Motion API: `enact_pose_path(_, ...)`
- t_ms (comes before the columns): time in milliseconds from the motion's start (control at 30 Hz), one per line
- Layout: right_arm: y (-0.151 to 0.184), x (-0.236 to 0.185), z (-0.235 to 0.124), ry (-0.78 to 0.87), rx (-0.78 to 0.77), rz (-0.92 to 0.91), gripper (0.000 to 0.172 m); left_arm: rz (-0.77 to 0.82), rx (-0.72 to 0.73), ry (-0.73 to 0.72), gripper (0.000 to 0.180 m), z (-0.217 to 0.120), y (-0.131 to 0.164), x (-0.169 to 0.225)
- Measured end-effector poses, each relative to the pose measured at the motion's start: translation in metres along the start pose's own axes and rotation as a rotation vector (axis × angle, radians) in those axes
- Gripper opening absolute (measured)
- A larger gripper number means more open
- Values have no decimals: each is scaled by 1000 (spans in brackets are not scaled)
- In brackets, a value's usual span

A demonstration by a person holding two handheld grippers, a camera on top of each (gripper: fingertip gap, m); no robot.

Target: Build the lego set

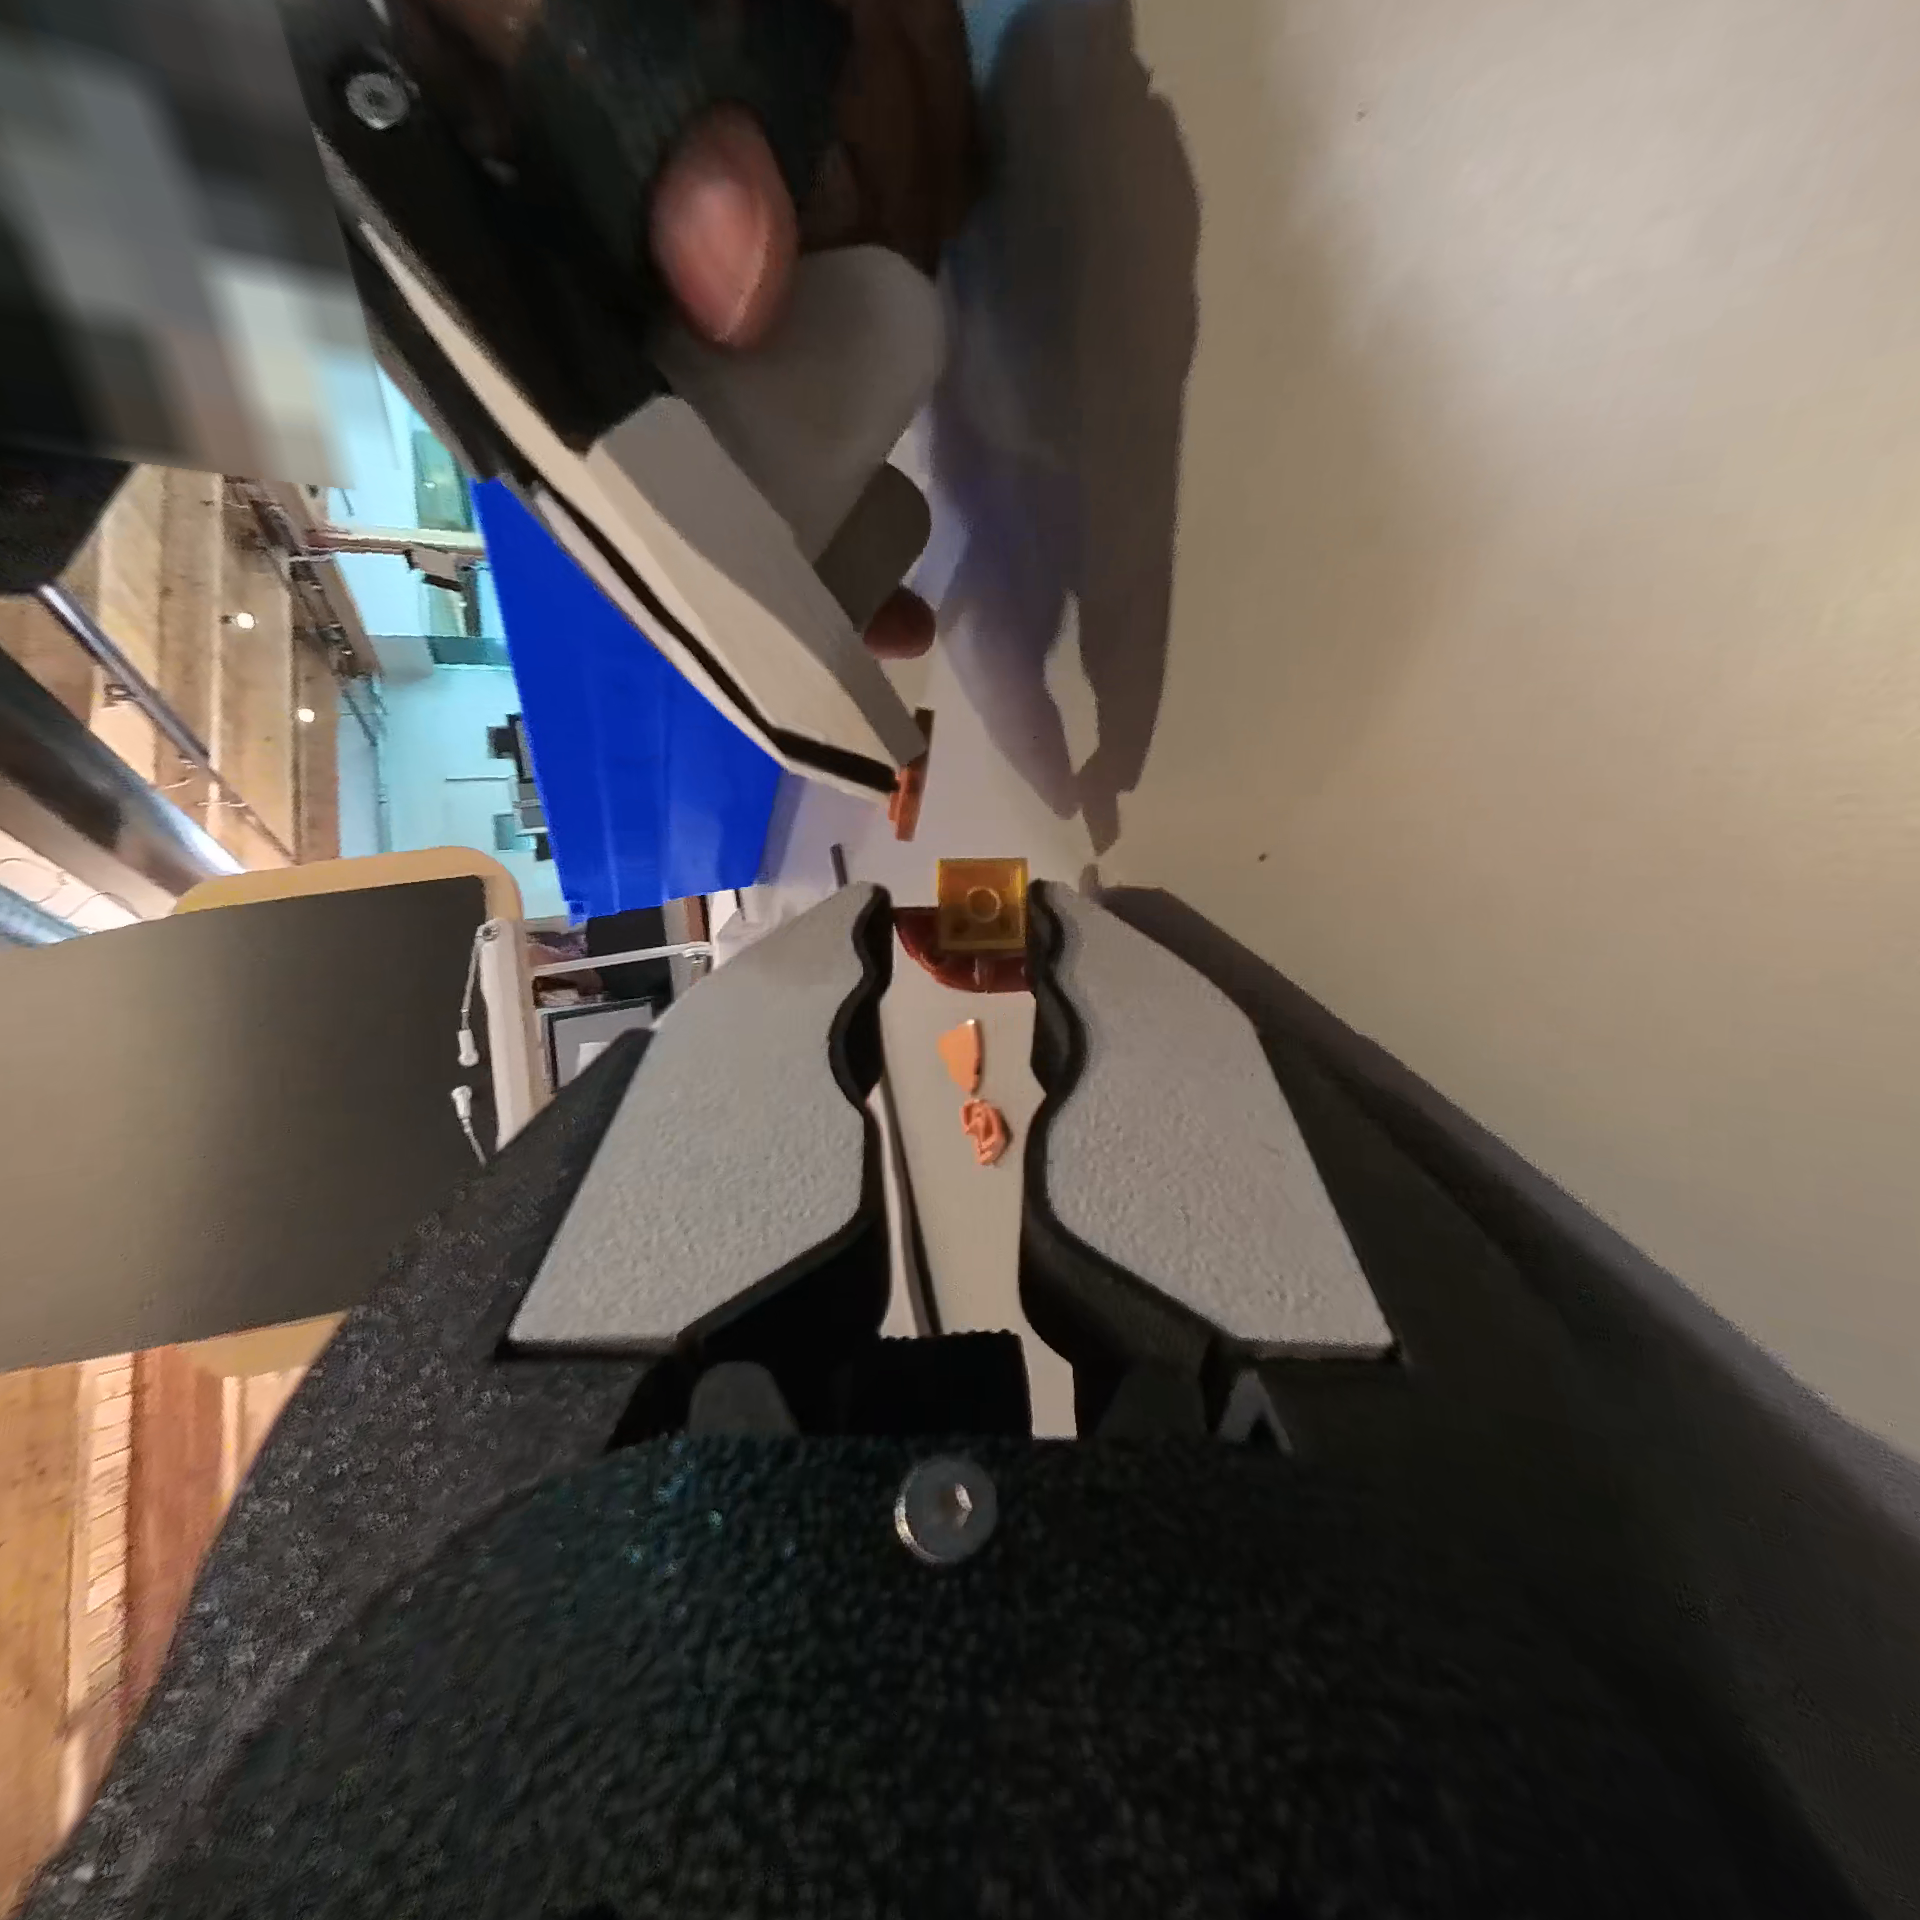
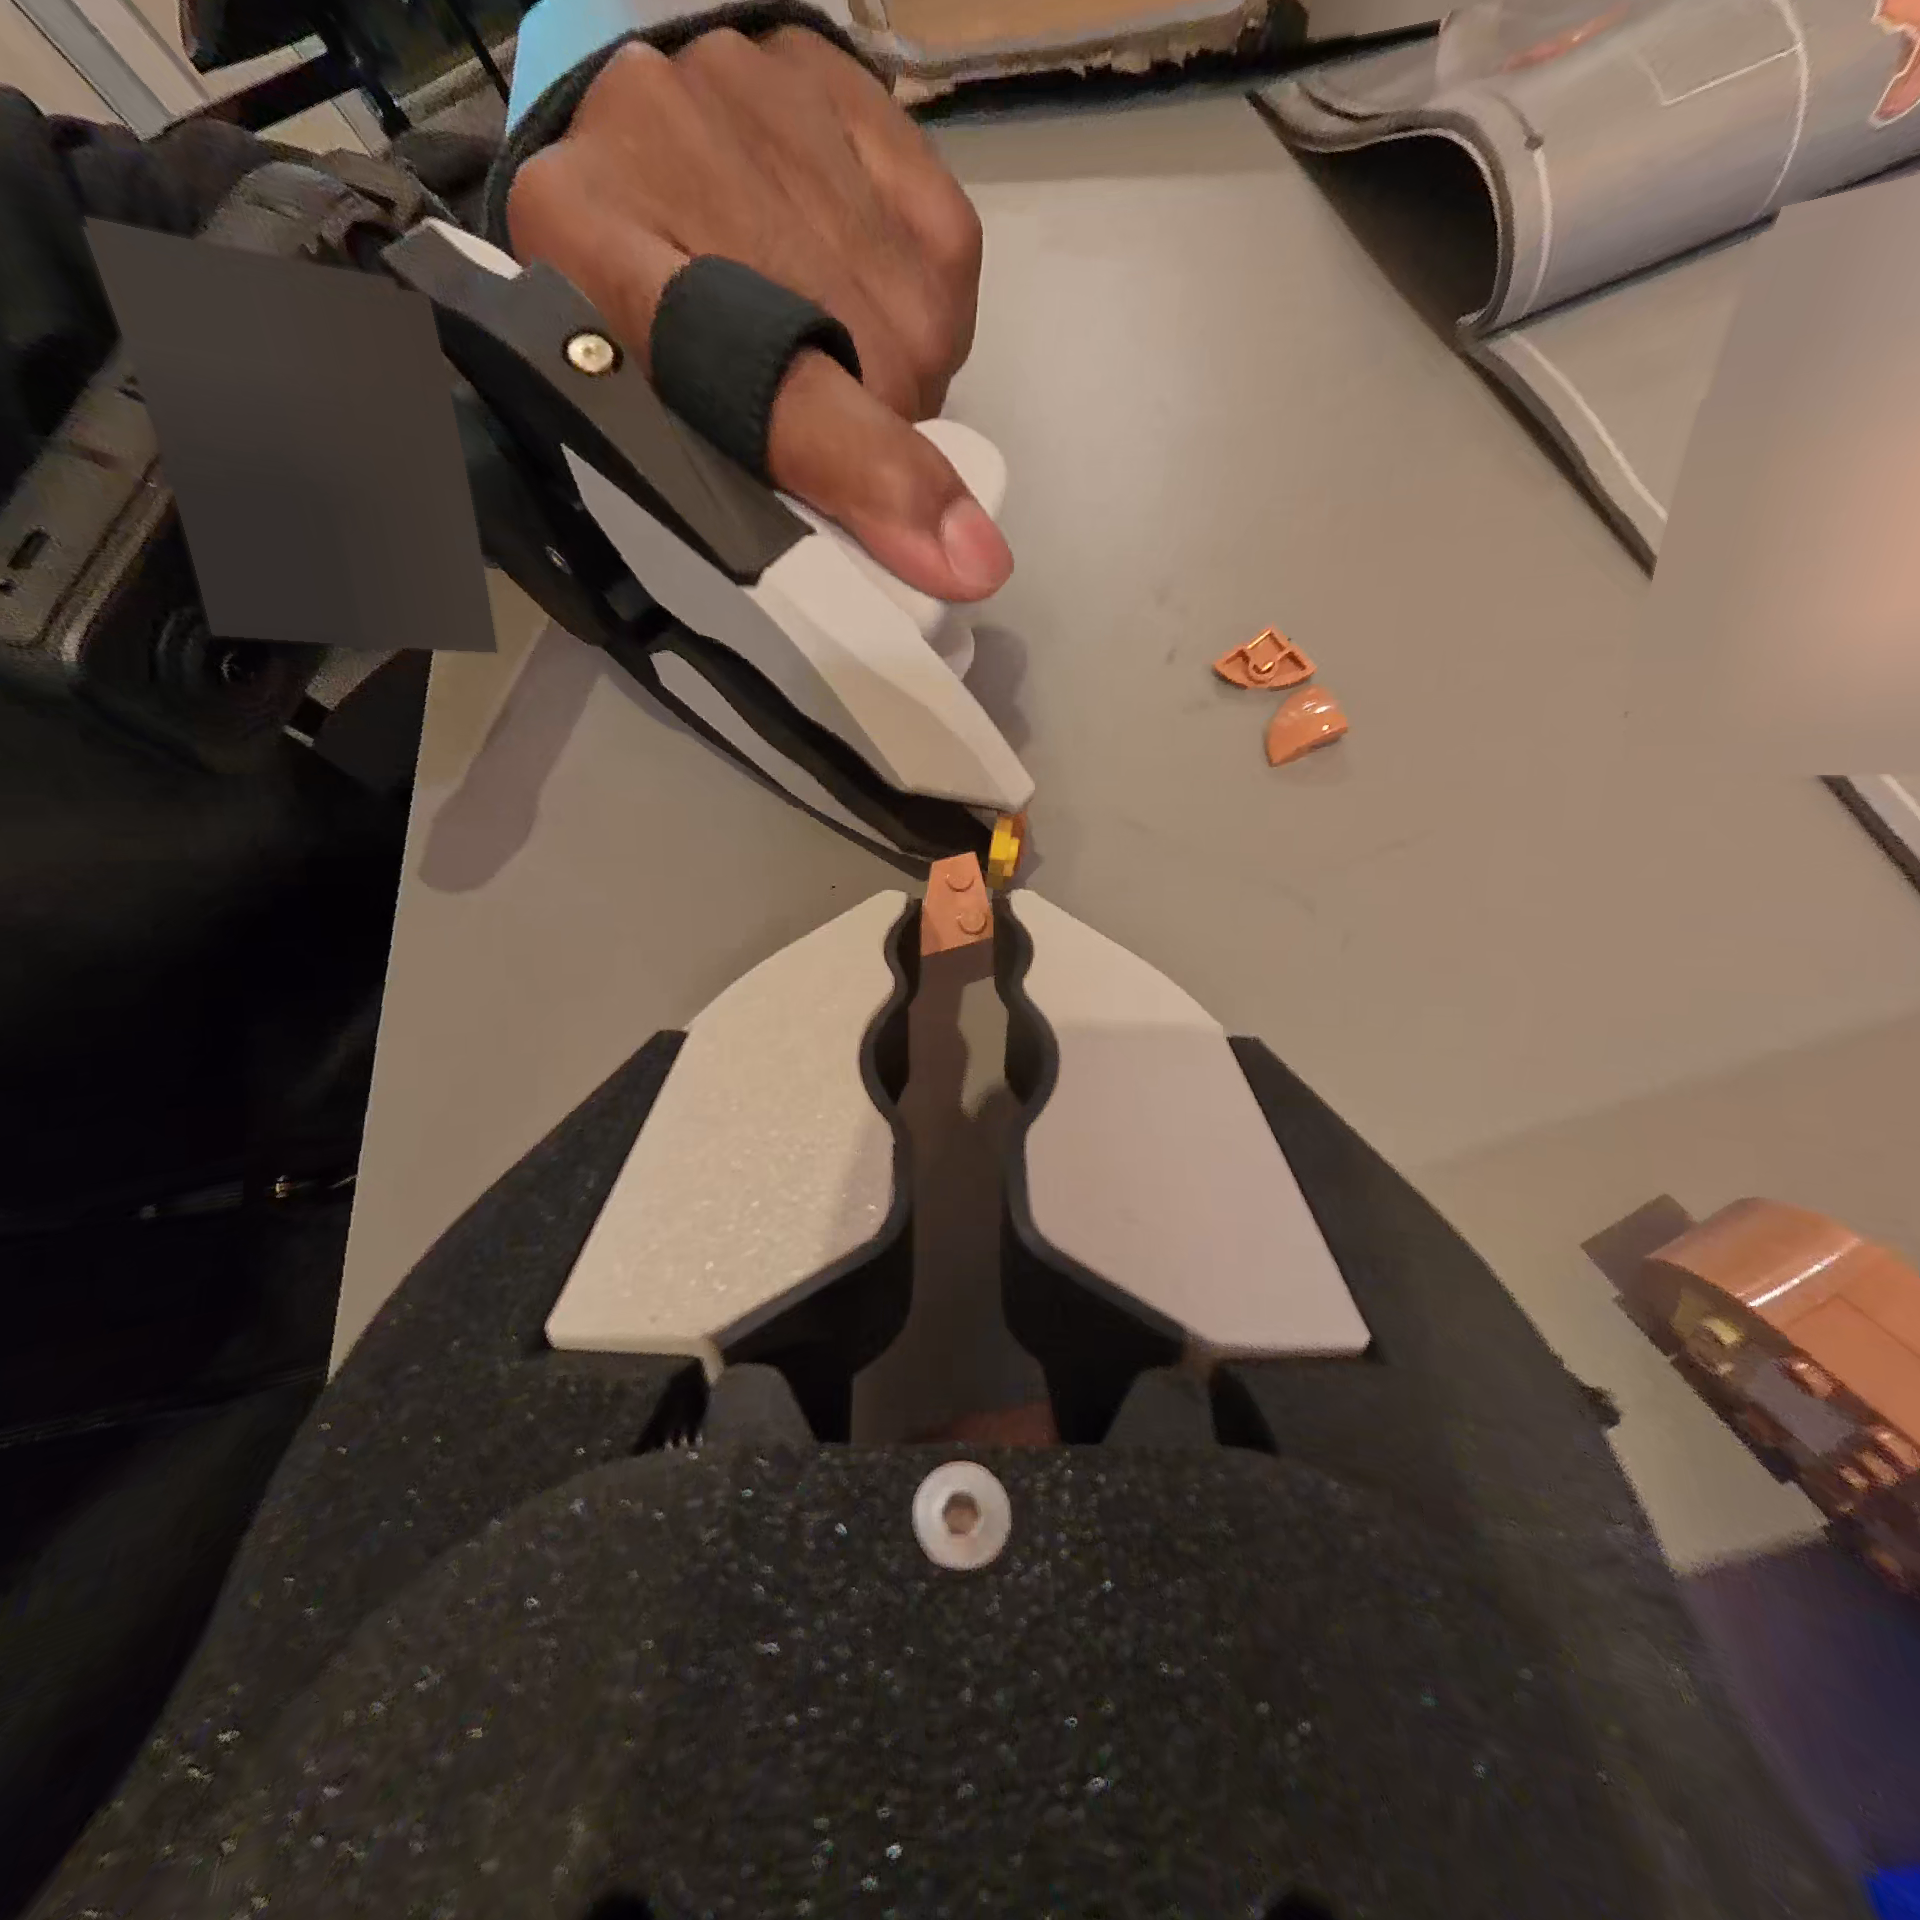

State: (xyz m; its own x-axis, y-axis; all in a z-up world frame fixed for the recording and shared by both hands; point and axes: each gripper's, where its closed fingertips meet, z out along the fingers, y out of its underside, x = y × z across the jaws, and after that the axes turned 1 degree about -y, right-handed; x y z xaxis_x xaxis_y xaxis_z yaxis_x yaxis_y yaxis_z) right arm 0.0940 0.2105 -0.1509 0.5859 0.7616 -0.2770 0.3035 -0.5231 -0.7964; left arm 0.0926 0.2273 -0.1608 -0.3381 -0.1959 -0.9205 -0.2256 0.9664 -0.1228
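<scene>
While the left tool (image 1: 961,914) grips a yellow brick (image 1: 981,902), the right tool (image 2: 956,925) grips a tan plate (image 2: 956,920). They nearly touch above the tabletop (image 2: 1351,987). Two tan pieces (image 2: 1283,696) lie far right.

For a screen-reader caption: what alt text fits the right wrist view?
The right gripper grips a small orange studded brick, its tip beside a yellow piece in the left gripper. Two orange curved pieces lie on the grey table.

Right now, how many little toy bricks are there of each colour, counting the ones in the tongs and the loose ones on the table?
Yellow: 1, the square yellow plastic plate in the left tongs.
Dark red-brown: 1, the rounded piece stuck to that yellow plate.
Orange: 3, the studded orange wedge plate in the right tongs, plus two loose orange quarter-round pieces on the grey table.
Total: 5
</scene>
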Motion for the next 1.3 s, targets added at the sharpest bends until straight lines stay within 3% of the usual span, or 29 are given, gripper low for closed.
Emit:
enact_pose_path(833,21,-1,9,20,-158,10,13,-70,52,-62,25,-4,-12,-12)
enact_pose_path(1300,-2,-7,2,13,10,-104,14,-238,175,-21,24,-11,-22,-15)
